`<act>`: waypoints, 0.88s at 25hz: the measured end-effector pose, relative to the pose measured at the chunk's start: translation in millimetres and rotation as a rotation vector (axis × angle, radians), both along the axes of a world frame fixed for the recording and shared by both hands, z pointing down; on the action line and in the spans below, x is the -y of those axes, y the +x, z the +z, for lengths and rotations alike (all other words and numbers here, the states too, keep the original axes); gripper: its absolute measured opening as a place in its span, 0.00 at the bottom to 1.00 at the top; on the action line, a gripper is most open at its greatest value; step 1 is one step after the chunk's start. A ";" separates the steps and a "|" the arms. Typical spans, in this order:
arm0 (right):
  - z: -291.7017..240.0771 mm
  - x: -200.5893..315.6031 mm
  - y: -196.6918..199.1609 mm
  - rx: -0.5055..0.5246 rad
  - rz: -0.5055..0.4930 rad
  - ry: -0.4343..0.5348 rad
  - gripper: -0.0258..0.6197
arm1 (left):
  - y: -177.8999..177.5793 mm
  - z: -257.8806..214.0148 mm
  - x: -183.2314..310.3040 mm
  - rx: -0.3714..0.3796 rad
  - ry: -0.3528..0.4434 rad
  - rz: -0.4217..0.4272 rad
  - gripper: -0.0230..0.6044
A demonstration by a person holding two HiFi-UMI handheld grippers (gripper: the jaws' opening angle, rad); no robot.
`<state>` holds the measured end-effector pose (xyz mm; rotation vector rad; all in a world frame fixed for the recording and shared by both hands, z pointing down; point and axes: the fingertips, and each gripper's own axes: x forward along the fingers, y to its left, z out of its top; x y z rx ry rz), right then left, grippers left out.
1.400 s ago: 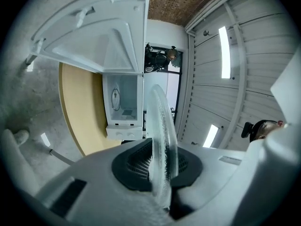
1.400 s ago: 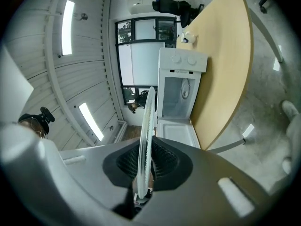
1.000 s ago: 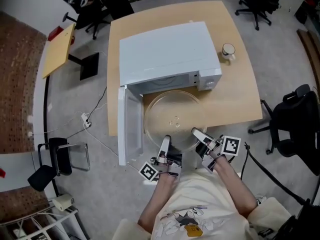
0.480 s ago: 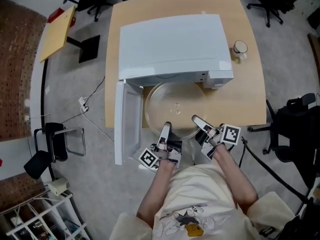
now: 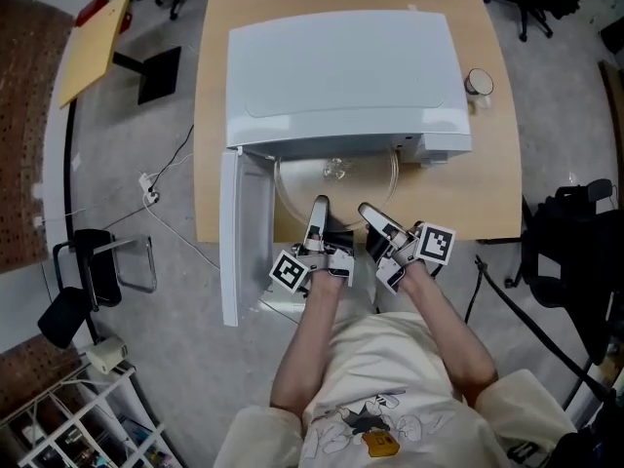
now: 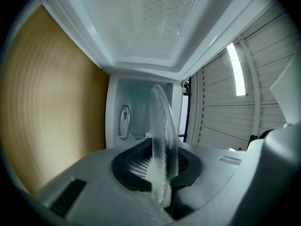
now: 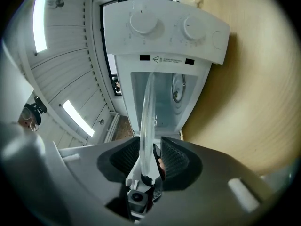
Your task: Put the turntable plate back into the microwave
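A white mug [image 5: 478, 83] stands near the right edge of my wooden table [image 5: 209, 115]. Off its left edge a white cable [image 5: 148, 181] trails across the grey floor [image 5: 175, 359], a black chair [image 5: 93, 281] beyond it, a yellow board [image 5: 93, 35] farther up.

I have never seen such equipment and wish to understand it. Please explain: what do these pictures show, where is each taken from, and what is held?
No robot: a person holds a two-jaw gripper in each hand. One picture comes from a camera on the person's head, looking down; the other two from cameras on the grippers. On the wooden table stand a white microwave, its door open, and a mug. The left gripper clamps the rim of the glass turntable plate, which is partly inside the microwave. The right gripper has just been opening its jaws; the rim lies between them, unpressed.
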<state>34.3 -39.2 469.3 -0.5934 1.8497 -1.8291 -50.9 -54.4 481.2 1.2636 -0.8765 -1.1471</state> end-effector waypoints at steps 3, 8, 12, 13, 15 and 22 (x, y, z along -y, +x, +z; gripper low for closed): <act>6.5 12.3 -10.8 -0.009 0.014 0.010 0.24 | -2.0 3.9 14.5 0.003 0.001 -0.010 0.09; 14.1 22.0 -14.0 -0.005 0.042 0.016 0.13 | -4.3 12.3 23.9 0.003 -0.009 -0.002 0.09; 23.3 34.6 -13.2 -0.009 0.052 0.024 0.12 | -6.9 18.1 37.6 0.019 0.027 0.012 0.09; 25.1 39.8 -13.1 -0.010 0.052 0.028 0.12 | -7.2 19.7 42.6 0.023 0.036 0.015 0.09; 30.4 49.4 -13.9 -0.004 0.055 0.021 0.11 | -8.3 24.8 52.0 0.029 0.047 0.022 0.09; 56.3 76.1 -8.6 -0.004 0.073 -0.004 0.13 | -4.1 45.1 74.1 0.005 0.045 0.079 0.25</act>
